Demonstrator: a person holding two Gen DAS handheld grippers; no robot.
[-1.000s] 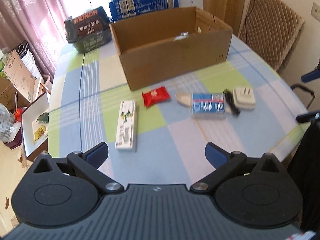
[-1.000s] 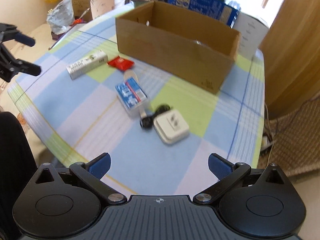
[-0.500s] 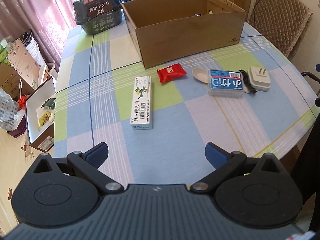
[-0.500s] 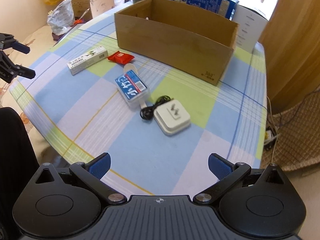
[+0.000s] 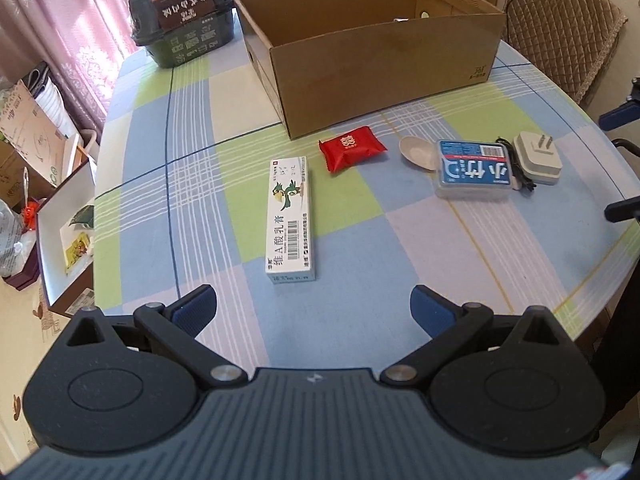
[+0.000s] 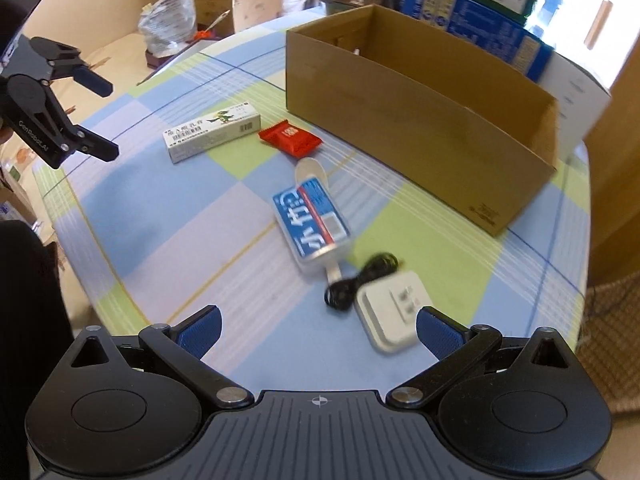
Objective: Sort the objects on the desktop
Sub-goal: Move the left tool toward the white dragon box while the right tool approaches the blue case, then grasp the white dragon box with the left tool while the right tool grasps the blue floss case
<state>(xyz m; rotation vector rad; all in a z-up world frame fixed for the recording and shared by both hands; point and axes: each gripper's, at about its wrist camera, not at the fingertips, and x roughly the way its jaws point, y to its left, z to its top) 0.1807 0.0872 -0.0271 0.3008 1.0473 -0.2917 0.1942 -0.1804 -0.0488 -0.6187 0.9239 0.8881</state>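
Checked cloth covers the desk (image 5: 360, 340). Nearest, the left gripper (image 5: 314, 306) and right gripper (image 6: 318, 328) hover with fingers apart, holding nothing. Beyond lie a white medicine box (image 5: 291, 220), red packet (image 5: 351, 149), spoon (image 5: 418, 152), blue-labelled case (image 5: 474, 170) and white charger (image 5: 537, 157). Farthest, the open cardboard box (image 5: 380, 72) shows only a small, unclear item inside.

Matt brown cardboard box (image 5: 384, 76); checked cloth covers the bench (image 5: 192, 184); glossy red wrapper (image 5: 351, 149); the white charger (image 6: 394, 312), blurred, looks like smooth plastic.
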